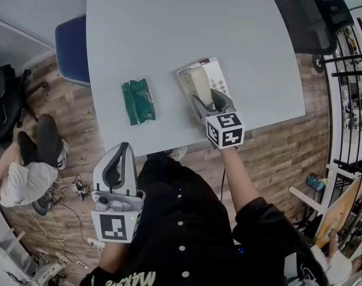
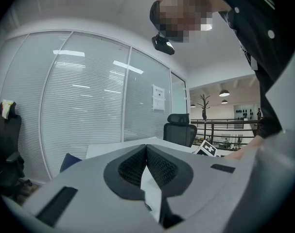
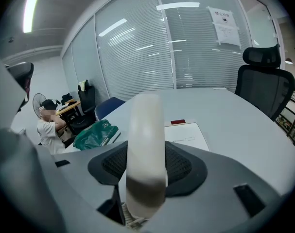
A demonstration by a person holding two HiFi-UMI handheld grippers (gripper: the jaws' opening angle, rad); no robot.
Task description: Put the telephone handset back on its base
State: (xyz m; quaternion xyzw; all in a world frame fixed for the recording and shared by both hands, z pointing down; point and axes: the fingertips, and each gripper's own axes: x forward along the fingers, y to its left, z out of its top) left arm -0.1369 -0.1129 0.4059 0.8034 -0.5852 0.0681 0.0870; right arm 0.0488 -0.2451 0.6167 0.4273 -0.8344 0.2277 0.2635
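The right gripper (image 1: pixel 206 96) is clamped on the cream telephone handset (image 3: pixel 146 144), which sits over the left side of the telephone base (image 1: pixel 216 72) by the white table's (image 1: pixel 169 22) near edge. A green plastic bag (image 1: pixel 138 101) lies further left. The left gripper (image 2: pixel 146 149), jaws together and empty, hangs nearer, off the table.

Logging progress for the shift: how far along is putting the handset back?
Done: the right gripper grips the handset. In hand: the handset is over the base; whether it is seated I cannot tell. Still to do: settle it and open the jaws. The left gripper is shut and empty.
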